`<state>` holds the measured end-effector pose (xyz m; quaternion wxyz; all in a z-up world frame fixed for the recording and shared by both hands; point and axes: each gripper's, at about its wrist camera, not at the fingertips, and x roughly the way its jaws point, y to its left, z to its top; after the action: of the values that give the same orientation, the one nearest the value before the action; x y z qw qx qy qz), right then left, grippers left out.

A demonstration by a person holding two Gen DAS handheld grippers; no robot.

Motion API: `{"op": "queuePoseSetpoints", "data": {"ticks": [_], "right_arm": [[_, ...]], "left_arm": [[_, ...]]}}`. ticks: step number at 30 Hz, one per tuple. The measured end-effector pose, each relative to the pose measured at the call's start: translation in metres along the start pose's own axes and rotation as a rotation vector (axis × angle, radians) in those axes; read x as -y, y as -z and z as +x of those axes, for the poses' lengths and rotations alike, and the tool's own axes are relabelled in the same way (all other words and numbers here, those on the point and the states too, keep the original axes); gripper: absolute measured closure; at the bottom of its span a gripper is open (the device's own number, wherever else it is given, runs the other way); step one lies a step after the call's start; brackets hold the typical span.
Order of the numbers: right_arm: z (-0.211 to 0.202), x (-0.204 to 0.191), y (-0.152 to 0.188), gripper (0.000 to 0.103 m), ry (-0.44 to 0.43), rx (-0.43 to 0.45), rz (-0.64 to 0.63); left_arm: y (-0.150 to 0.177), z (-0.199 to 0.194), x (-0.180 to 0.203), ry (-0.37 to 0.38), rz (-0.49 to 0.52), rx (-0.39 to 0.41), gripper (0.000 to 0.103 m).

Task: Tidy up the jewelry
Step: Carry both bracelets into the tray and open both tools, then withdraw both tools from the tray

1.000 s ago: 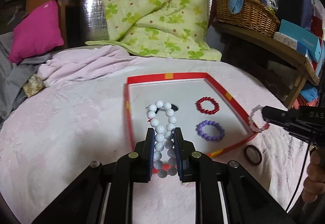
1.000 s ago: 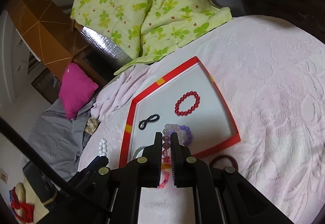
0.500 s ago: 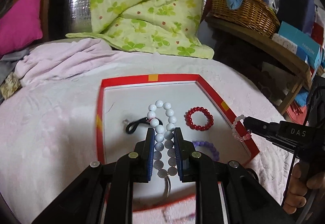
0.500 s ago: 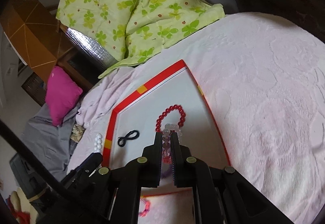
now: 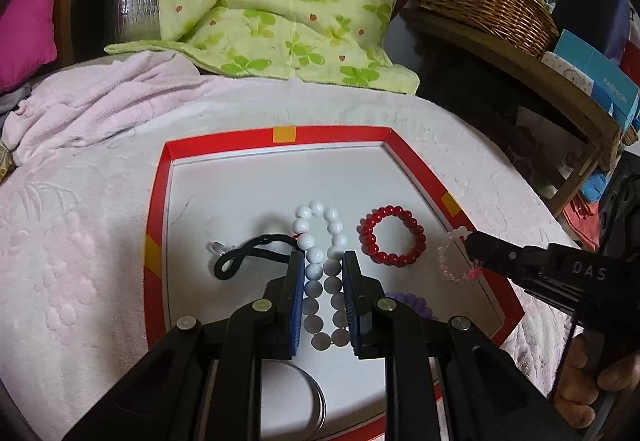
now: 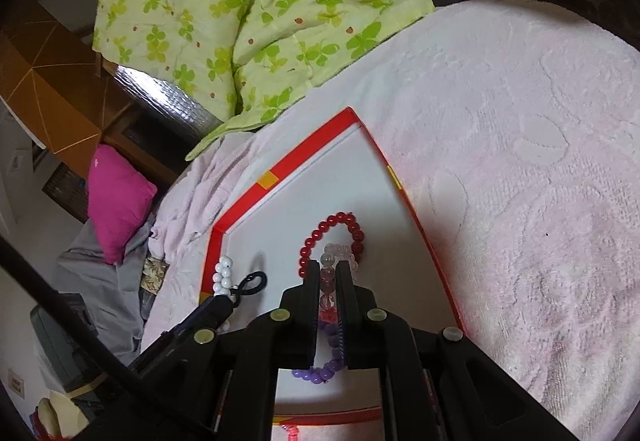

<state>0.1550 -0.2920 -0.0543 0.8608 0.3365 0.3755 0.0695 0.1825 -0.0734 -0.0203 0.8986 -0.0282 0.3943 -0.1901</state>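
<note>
The pink blanket (image 5: pixel 80 221) carries a red-rimmed tray (image 5: pixel 158 201) holding a red bracelet (image 5: pixel 392 237), a black cord (image 5: pixel 240 261) and a purple bracelet (image 6: pixel 320 371) (mostly hidden). Above the tray, the left gripper (image 5: pixel 322 261) pinches a white bead bracelet (image 5: pixel 320 241); the right gripper (image 6: pixel 329 269) pinches a clear-pink bracelet (image 5: pixel 454 261).

The left gripper (image 5: pixel 322 273) clamps a white bead bracelet (image 5: pixel 322 273) above the red-rimmed tray (image 5: pixel 156 209) — black cord (image 5: pixel 248 255) toward its left edge, red bracelet (image 5: pixel 392 236) toward the right, where the right gripper (image 5: pixel 472 245) pinches a pale pink bracelet (image 5: pixel 450 261).
</note>
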Motion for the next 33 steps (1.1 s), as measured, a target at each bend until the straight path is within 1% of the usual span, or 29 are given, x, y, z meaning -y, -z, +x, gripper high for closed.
{"op": "queuePoseSetpoints", "data": {"ticks": [2,3,5,6,7,9,10,13,16,22,28,31,33], "right_arm": [[0.003,0.004,0.0,0.094,0.009,-0.007,0.011],[0.005,0.007,0.0,0.094,0.01,-0.012,0.018],[0.006,0.011,0.0,0.094,0.012,-0.019,0.031],[0.006,0.012,0.0,0.094,0.014,-0.022,0.035],[0.006,0.013,0.0,0.091,0.017,-0.025,0.038],[0.005,0.013,0.001,0.091,0.023,-0.029,0.041],[0.005,0.013,0.001,0.091,0.026,-0.03,0.04],[0.002,0.013,0.0,0.091,0.04,-0.032,0.038],[-0.002,0.015,-0.001,0.085,0.056,-0.032,0.052],[-0.017,0.011,-0.002,0.085,0.056,-0.005,0.029],[-0.035,-0.001,0.004,0.085,0.036,0.007,-0.003],[-0.043,-0.003,0.007,0.074,0.031,0.01,-0.015],[-0.047,-0.001,0.008,0.072,0.033,0.017,-0.016]], "left_arm": [[0.001,0.001,0.0,-0.014,0.002,0.0,0.082],[0.001,0.001,0.0,-0.01,0.002,-0.001,0.082],[0.001,0.0,0.0,-0.005,-0.001,-0.004,0.076],[0.001,-0.001,0.001,-0.009,0.001,-0.003,0.068],[0.001,-0.002,0.002,-0.014,0.006,0.001,0.061],[0.002,-0.006,0.004,-0.024,0.016,0.007,0.055],[0.002,-0.008,0.005,-0.028,0.018,0.01,0.054],[0.002,-0.018,0.003,-0.049,0.016,0.026,0.045],[0.005,-0.025,0.0,-0.091,0.015,0.02,0.043],[0.013,-0.039,-0.013,-0.185,0.006,0.014,0.04],[0.022,-0.063,-0.026,-0.259,0.013,0.053,0.036],[0.028,-0.072,-0.033,-0.297,0.019,0.058,0.036],[0.032,-0.079,-0.038,-0.303,0.017,0.062,0.036]]}}
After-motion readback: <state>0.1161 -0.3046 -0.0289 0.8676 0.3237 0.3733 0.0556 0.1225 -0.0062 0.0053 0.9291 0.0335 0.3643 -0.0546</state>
